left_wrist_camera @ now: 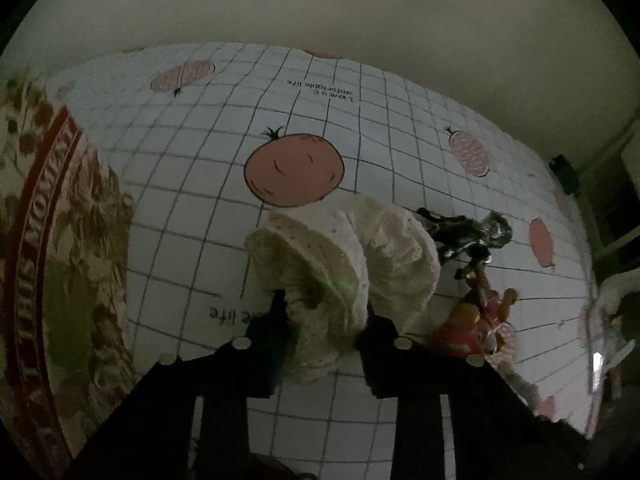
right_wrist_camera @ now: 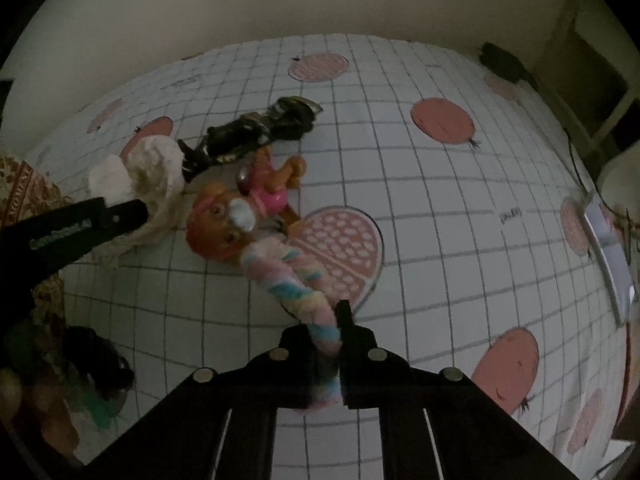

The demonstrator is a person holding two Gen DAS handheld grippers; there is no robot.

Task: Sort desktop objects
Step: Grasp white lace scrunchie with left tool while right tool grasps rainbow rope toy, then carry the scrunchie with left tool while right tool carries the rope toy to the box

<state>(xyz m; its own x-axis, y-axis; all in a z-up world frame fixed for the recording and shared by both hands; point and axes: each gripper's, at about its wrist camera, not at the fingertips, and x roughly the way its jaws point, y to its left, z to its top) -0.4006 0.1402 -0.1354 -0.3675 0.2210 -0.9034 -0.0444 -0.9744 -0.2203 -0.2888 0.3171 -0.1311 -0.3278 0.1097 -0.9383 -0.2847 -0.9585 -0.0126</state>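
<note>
A cream lace scrunchie [left_wrist_camera: 344,256] lies on the checked tablecloth [left_wrist_camera: 192,184], and my left gripper [left_wrist_camera: 326,322] is shut on its near edge. The right wrist view shows the same scrunchie [right_wrist_camera: 148,172] at the left with the left gripper [right_wrist_camera: 142,210] on it. My right gripper [right_wrist_camera: 326,336] is shut on the end of a fluffy pastel braided band [right_wrist_camera: 288,276]. The band runs up to an orange toy dog [right_wrist_camera: 240,212] in pink. A black patterned scrunchie [right_wrist_camera: 256,132] lies just behind the toy.
A tin with red lettering [left_wrist_camera: 48,240] stands at the left edge. A pile of dark and green items [right_wrist_camera: 80,380] lies at the near left. A silver object [right_wrist_camera: 608,256] and a white thing [right_wrist_camera: 620,184] sit by the right table edge. A wall rises behind the table.
</note>
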